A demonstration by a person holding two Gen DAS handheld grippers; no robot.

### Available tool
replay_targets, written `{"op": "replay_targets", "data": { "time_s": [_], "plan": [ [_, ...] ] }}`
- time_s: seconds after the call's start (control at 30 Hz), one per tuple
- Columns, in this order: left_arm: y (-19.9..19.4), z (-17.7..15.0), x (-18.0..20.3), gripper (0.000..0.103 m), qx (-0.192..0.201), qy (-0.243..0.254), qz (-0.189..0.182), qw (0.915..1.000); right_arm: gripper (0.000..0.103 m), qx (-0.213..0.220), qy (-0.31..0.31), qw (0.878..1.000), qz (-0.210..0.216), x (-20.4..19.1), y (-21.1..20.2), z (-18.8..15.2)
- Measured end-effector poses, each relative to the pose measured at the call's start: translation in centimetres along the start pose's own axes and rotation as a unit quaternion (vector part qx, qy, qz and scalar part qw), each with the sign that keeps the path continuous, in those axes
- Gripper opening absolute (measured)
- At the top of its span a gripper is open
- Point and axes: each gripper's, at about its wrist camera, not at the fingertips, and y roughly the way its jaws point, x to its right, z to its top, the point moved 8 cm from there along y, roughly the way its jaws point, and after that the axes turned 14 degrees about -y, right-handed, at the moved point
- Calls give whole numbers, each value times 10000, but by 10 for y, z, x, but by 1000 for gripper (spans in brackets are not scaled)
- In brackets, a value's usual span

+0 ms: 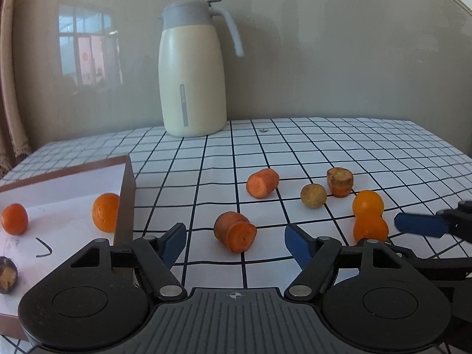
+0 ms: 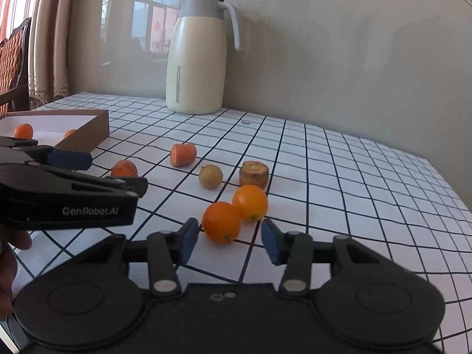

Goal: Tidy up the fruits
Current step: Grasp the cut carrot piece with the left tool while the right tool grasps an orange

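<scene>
From your left wrist camera, your left gripper point(image 1: 236, 243) stands with its jaws released, one carrot chunk point(image 1: 235, 231) lying on the worktop point(image 1: 295, 153) between the blue pads without touching either. Left of it sits the brown cardboard box point(image 1: 125, 206), holding two small oranges point(image 1: 14, 219) point(image 1: 105, 212) and a dark cut piece of fruit point(image 1: 7, 275) at its near edge. Beyond the jaws lie a second carrot chunk point(image 1: 262, 183), a carrot top end point(image 1: 339, 181) standing on its cut face, and a round tan fruit point(image 1: 313, 195) just beside it. Two more oranges point(image 1: 368, 203) point(image 1: 370, 228) touch each other at the right, with your right gripper's blue fingertip point(image 1: 419, 225) just beside them. A cream thermal jug point(image 1: 191, 70) with a grey lid stands at the back by the wall. From your right wrist camera, your right gripper point(image 2: 229, 240) has its jaws parted around the nearer orange point(image 2: 221, 221); the left pad sits close against it, the right pad is clear of it, so nothing is grasped. The farther orange point(image 2: 250, 203) touches the first. The tan fruit point(image 2: 210, 176), carrot top point(image 2: 253, 174) and both carrot chunks point(image 2: 183, 154) point(image 2: 124, 168) lie beyond, and your left gripper point(image 2: 70, 159) reaches in from the left towards the box point(image 2: 88, 135).
</scene>
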Motion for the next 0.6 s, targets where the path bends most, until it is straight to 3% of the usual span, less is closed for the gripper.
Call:
{"op": "replay_targets", "data": {
  "time_s": [0.27,0.4,0.6],
  "plan": [
    [12,3,3,72,-125,100,73,9998,24,-139,221,9996,86,7,11,1],
    [21,0,3,56,-382,93,20,9992,22,-198,291,9994,73,11,18,3],
    [27,0,3,49,-447,54,-13,9990,22,-242,297,9992,56,12,26,5]
  ]
}}
